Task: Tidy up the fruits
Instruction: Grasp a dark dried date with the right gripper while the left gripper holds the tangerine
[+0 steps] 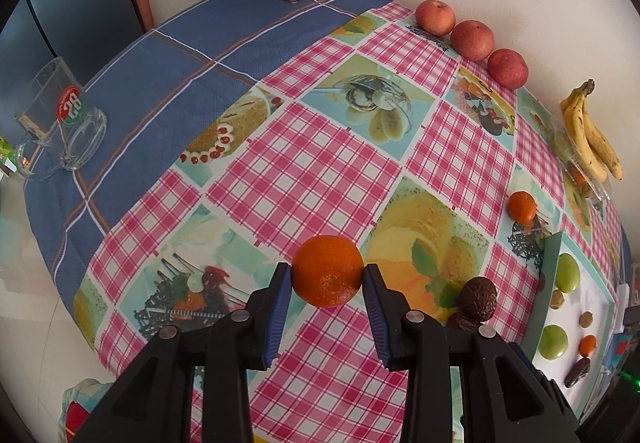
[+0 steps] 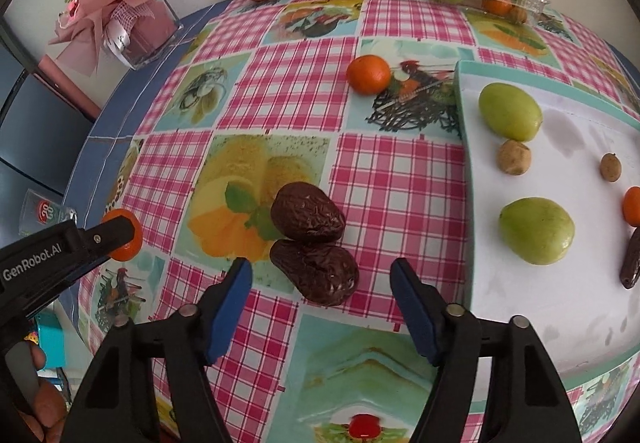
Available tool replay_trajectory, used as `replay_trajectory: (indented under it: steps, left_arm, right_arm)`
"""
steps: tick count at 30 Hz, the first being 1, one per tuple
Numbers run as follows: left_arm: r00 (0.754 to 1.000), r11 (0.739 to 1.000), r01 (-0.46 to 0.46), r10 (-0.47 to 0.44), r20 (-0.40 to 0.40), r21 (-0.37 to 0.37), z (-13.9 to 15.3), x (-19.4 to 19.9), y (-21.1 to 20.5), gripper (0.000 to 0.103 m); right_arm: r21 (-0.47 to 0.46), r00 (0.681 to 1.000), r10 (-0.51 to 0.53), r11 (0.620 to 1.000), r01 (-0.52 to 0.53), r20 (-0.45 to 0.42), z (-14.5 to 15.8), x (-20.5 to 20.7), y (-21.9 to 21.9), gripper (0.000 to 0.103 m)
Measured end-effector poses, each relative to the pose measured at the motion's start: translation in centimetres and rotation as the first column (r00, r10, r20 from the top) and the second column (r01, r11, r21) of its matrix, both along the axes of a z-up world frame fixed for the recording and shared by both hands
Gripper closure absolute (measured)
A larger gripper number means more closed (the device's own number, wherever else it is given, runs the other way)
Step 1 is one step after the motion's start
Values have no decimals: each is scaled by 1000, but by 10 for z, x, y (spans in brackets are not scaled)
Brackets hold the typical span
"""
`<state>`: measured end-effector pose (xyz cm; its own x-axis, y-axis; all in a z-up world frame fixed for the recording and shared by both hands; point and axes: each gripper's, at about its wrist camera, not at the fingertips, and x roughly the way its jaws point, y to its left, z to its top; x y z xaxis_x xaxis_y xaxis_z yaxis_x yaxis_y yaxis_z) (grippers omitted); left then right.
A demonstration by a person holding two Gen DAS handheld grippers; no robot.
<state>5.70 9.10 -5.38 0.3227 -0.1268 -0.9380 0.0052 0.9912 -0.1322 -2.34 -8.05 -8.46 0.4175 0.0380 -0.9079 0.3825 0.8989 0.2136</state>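
Left wrist view shows the left gripper (image 1: pixel 327 275) with its jaws clamped on a round orange tangerine (image 1: pixel 327 270) above the pink checked desk (image 1: pixel 280 163). The right gripper (image 2: pixel 321 285) hangs with jaws spread apart around the nearer of two wrinkled dark brown dates (image 2: pixel 316 275), not touching it.

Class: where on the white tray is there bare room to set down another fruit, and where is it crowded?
The white tray is bare along its near edge, below the nearer green fruit. It is crowded farther back around the small brown fruit.
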Motion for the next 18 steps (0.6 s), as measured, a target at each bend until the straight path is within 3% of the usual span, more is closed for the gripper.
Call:
replay_trajectory:
  steps: [1,4,11,18]
  left_arm:
    - [1000,1000,1,-1,-1,0,-1,0,0,64]
    - [1000,1000,1,-1,-3,2,-1,1,0,64]
    - [1000,1000,2,-2,-6,7,-3,0,0,64]
    - [1000,1000,9,-9,-2,10,-2,0,-1,64]
  right_arm:
    - [2,1000,3,1000,-3,-3,-2,1,1,42]
    - [9,1000,12,1000,-12,-12,-6,3,2,43]
    - [26,999,30,999,-29,-25,-12,6,5,58]
    - [44,999,38,998,-37,-19,-9,2,4,64]
